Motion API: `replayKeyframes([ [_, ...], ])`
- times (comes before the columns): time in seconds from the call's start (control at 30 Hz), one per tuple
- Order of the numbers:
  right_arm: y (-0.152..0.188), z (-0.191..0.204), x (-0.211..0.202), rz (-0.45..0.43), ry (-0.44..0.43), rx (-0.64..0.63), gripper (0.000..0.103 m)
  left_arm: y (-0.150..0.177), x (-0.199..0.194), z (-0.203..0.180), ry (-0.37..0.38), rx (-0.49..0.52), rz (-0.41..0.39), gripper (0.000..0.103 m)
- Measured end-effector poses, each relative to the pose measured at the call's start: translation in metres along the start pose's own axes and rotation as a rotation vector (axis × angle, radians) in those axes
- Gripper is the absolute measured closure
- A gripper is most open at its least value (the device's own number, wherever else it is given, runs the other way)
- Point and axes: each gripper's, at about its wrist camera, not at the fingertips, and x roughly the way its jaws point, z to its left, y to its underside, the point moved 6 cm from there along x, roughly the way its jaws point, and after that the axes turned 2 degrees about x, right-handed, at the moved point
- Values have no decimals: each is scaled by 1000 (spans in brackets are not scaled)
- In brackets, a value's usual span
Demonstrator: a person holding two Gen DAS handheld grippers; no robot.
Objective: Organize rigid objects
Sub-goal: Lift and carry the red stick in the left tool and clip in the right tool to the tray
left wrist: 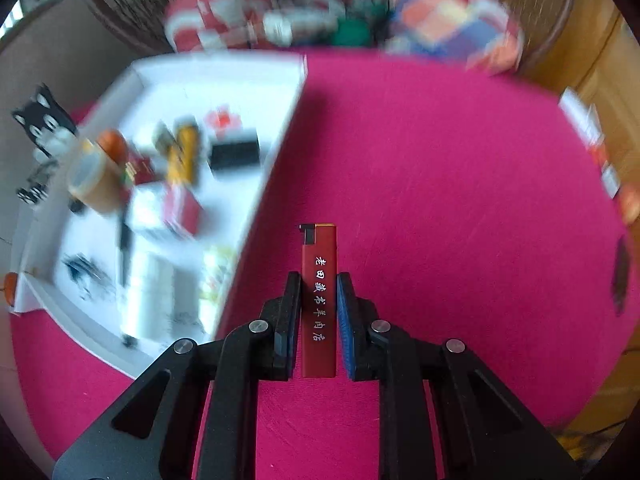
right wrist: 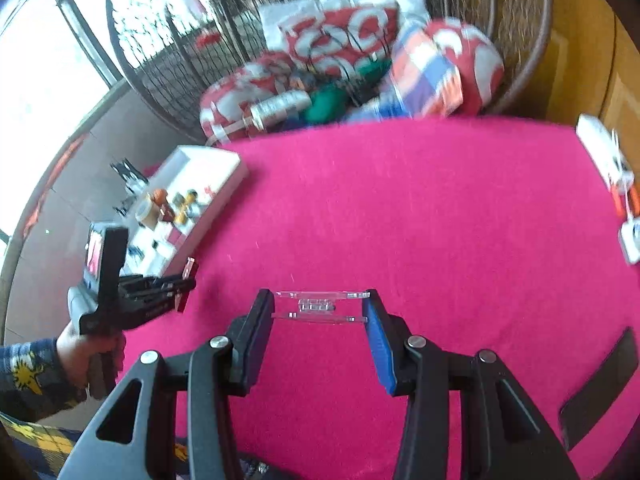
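So the left gripper (left wrist: pixel 319 280) has its jaws pinching a slim red lighter (left wrist: pixel 319 300) with white characters down its side. The lighter stands lengthwise between the pads and its black-and-gold top pokes out well past the fingertips. Below it is a pink cloth (left wrist: pixel 440 184), and the lighter doesn't look like it's touching that.

Off to the left of those jaws sits a white tray (left wrist: pixel 280 136), pretty blurred, with a jumble in it: a roll of tan tape (left wrist: pixel 94 178), something orange, a yellow piece, a black block, a red box. Can't make out more than that.

The right gripper (right wrist: pixel 319 308) is clamped across a clear plastic clip (right wrist: pixel 320 306), one end against each pad, so the jaws sit partway apart with the clip bridging the gap right at the tips. From this view, far to the left of those jaws, you can see the person's left hand (right wrist: pixel 86 350) in a patterned sleeve holding the other gripper, its tips just beside the near corner of the tray. Beyond the jaws, at the far edge of the cloth, there's a wicker basket (right wrist: pixel 516 40) stuffed with red-and-white bags.
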Motion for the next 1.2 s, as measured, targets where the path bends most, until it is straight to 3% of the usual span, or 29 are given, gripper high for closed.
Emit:
replayKeyframes([
  [0.27, -81, 69, -74, -286, -86, -120, 58, -77, -169, 44, 38, -136, -426, 87],
  [0.47, -113, 126, -105, -415, -173, -185, 58, -91, -267, 101, 2, -187, -622, 87],
  [0.63, -119, 170, -100, -433, -229, -234, 58, -83, -305, 134, -32, -204, -685, 87],
  [0.9, -122, 227, -106, -467, -299, -300, 58, -67, -327, 165, -55, -214, -733, 87],
  [1.2, -132, 263, -99, -499, -307, -337, 58, -63, -341, 187, -62, -180, -769, 87],
])
